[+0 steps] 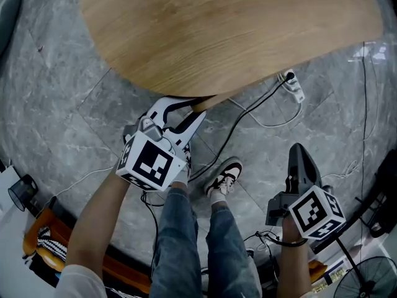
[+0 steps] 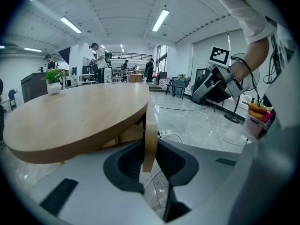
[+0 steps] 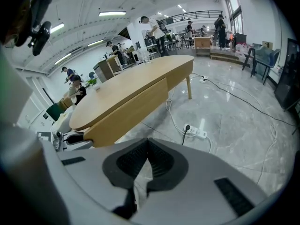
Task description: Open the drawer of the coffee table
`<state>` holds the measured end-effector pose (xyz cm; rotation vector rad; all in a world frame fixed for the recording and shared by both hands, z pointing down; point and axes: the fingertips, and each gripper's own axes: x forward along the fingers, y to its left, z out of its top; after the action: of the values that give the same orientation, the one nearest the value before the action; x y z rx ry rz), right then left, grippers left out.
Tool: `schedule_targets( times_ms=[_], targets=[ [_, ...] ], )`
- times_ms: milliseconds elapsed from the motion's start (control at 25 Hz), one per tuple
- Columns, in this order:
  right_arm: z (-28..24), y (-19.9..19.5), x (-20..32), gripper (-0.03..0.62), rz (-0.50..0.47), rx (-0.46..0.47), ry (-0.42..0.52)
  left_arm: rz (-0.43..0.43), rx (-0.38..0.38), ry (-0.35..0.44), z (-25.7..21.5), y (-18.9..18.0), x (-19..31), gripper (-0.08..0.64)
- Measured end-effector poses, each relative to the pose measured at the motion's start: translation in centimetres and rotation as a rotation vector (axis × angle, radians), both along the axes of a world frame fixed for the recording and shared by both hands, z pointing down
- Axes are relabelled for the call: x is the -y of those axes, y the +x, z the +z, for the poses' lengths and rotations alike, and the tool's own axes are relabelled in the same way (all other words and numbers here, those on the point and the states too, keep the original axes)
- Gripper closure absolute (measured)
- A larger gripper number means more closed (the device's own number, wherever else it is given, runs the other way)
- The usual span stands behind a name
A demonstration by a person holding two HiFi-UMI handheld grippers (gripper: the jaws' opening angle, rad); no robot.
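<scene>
Fingers, left: the dark ribbed pads [image 2: 123, 165] of the left gripper [image 2: 150, 150] are clamped on the thin wooden drawer front [image 2: 150, 135], which is seen edge-on between them as a narrow strip.
Fingers, right: the tips of the right gripper [image 3: 147, 144] are pressed together with nothing between them. It is held well right of the coffee table [image 1: 229, 30], over the floor [image 1: 68, 104].
Floor: one glossy spread of grey, marble-veined tiles, crossed by several dark and pale cables.
Coffee table: one smooth oval top of pale, straight-grained wood, at the far side of the head view. One tapered leg [image 3: 188, 87] is seen under its far end.
Drawer front: one long, gently curved wooden panel, hung under the table's near rim. Its long axis is laid level along that rim, and its face is turned outward, toward the person. Its near-left end is the part gripped.
Marker cubes: two, white with black squares, the left cube [image 1: 149, 162] and the right cube [image 1: 316, 211].
Power strip [image 1: 294, 85]: one, white and oblong, lying on the floor just right of the table.
</scene>
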<state>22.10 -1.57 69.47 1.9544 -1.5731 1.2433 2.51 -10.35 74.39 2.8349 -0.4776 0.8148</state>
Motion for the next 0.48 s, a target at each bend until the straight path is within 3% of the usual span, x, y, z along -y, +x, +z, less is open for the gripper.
schedule_targets(
  times_ms=[240, 480],
  targets=[
    [0.4, -0.2, -0.2, 0.592, 0.012, 0.009, -0.004, 0.067, 0.002, -0.023, 0.1, 0.8, -2.9, 0.492],
    [0.3, 0.0, -0.2, 0.592, 0.012, 0.008, 0.002, 0.076, -0.003, -0.049, 0.2, 1.6, -5.0, 0.489]
  ],
)
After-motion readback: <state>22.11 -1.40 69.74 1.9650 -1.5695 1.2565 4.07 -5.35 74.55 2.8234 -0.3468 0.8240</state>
